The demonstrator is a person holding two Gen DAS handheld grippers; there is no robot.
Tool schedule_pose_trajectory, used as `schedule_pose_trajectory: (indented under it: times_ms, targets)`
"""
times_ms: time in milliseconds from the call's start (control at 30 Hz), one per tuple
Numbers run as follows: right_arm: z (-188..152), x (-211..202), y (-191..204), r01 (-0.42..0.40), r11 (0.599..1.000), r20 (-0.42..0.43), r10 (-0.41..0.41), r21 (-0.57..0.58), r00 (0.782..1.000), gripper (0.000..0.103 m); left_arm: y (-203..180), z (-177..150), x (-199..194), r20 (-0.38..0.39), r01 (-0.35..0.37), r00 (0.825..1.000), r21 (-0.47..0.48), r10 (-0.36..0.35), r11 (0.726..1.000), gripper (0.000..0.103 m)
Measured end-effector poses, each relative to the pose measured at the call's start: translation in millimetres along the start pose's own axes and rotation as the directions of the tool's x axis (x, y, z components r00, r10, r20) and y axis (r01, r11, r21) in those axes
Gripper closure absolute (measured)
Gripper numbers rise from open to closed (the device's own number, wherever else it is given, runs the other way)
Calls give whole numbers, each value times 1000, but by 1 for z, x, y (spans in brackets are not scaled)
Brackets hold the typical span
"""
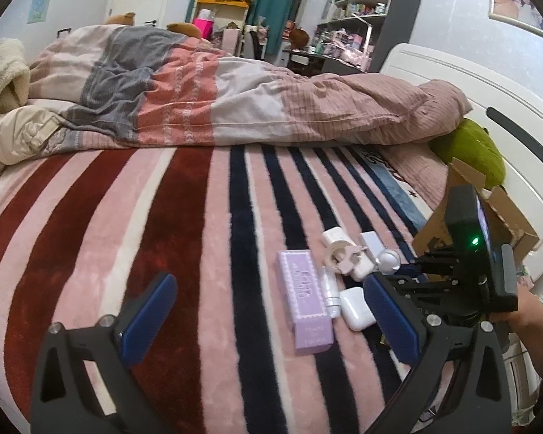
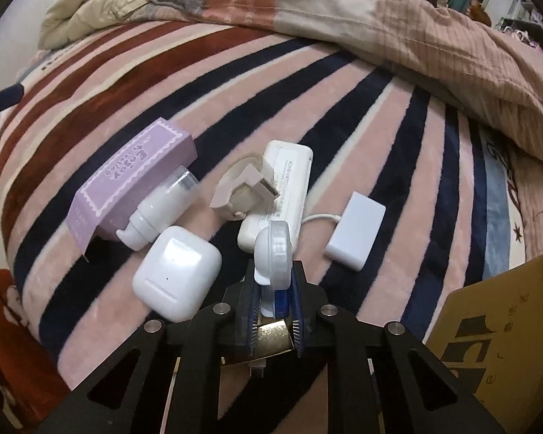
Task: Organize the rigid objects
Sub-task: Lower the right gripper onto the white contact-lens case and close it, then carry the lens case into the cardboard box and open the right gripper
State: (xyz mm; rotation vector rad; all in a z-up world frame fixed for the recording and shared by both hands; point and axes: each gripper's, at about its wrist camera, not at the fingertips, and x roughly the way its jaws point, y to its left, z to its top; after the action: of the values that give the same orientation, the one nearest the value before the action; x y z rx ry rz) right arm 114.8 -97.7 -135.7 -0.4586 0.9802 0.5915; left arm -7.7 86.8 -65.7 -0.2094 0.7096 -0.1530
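Right hand-held gripper (image 2: pixel 274 311) clamped on small white gadget (image 2: pixel 274 253)

Gadget sits beside earbud case (image 2: pixel 177 275), on bed; cardboard box (image 2: pixel 496 329) right of case. Rounded shell may slip when lifted. Left hand-held gripper (image 1: pixel 268 322) wide, empty.

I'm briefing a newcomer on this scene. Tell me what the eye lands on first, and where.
First, the right gripper, low in its own view, shut on a small white piece on the striped blanket. Around it lies a clutter: a lilac box to the left, a white earbud case beside the gripper, and a white adapter to the right. The left gripper is open, holding nothing, and a cardboard box stands at the right edge.
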Motion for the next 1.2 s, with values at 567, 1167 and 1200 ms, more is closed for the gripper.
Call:
schedule_pose_trajectory:
  times_ms: [567,1167,1200]
  targets:
    - [-10,-158,-13,-250,964,342,267,-95,901,92,-160,71,-15,-85,334,942,209,-324,919,52]
    - [-81,-187,-158,-182,968,337,116,170,934,92,-299,97,97,-332,499,844,201,-421,843,75]
    - [-82,-185,-160,-180,968,330,114,175,937,92,-300,95,101,-341,501,841,196,-421,843,75]
